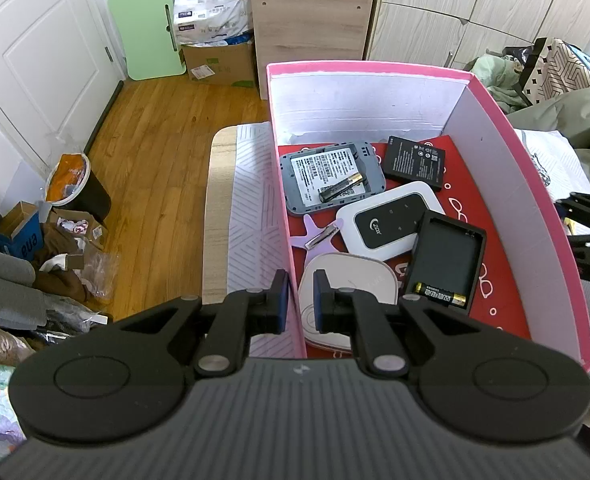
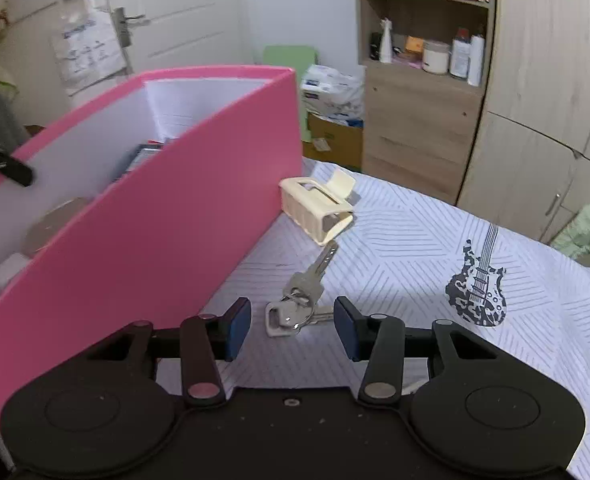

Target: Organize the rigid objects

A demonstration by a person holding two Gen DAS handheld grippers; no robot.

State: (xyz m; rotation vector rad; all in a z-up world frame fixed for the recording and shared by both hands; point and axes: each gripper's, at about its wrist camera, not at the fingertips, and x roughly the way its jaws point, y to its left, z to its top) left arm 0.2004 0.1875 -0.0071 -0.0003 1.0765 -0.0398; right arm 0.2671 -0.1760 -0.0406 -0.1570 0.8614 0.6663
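Right gripper (image 2: 292, 328), jaws apart, astride silver metal key bunch (image 2: 297, 310) on striped cloth beside tall pink cardboard box (image 2: 155, 236) outer wall. Left gripper (image 1: 300, 304) clamped on box rim. Risks: flat keys slipping from pads; ring snagging cloth; cream plastic clip (image 2: 319, 208) nudged.

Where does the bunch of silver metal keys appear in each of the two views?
Left wrist view: not in it.
Right wrist view: bunch of silver metal keys lies low in the centre, on the cloth, between the open right gripper fingers.
Shared landmark: pink cardboard box.
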